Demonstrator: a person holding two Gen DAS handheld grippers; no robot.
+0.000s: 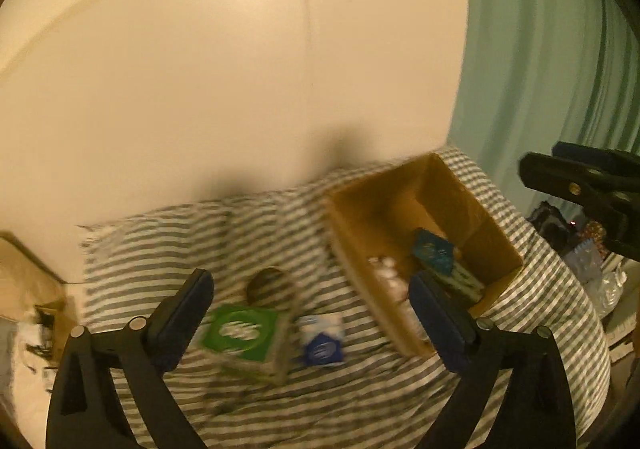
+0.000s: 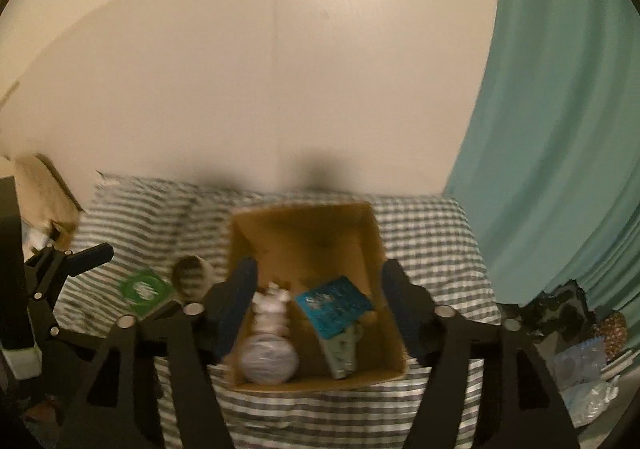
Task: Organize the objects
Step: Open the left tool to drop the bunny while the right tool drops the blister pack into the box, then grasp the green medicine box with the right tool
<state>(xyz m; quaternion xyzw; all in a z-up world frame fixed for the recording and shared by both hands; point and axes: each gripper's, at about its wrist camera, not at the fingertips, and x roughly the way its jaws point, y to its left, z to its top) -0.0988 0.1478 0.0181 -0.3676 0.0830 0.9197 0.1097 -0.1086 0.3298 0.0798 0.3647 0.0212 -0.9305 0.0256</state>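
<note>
Sorting status: the cardboard box [image 2: 370, 245] sits on the striped bedcover [image 1: 168, 249] and already holds a teal packet [image 2: 334, 303], a white bottle with a round cap [image 2: 269, 349] and a pale green carton [image 2: 342, 349] under the packet.
Items not yet boxed: a green-and-white carton [image 1: 246, 341], a small blue-and-white carton [image 1: 322, 337] and a brown cardboard ring [image 1: 269, 285] lie on the cover just left of the box.
Risk, leaning packet: the teal packet rests tilted on the green carton; another item dropped on it could, I judge, tip it or knock the bottle over.
Risk, soft surface: the cover is rumpled, so a push on the box wall may slide or tilt the box instead of seating an item.
Risk, ring: it stands on edge and looks likely to roll if nudged by a finger.
Risk, blur: both views are smeared, so exact contact is hard to judge.
Left gripper [image 1: 312, 323]: jaws spread wide, nothing between the pads; it hangs over the two loose cartons, pointing steeply down.
Right gripper [image 2: 318, 311]: jaws parted and empty, straddling the box opening from above, angled down toward its contents.
Spacing: the right tool's tip shows at the right edge of the left view, apart from the left one.
</note>
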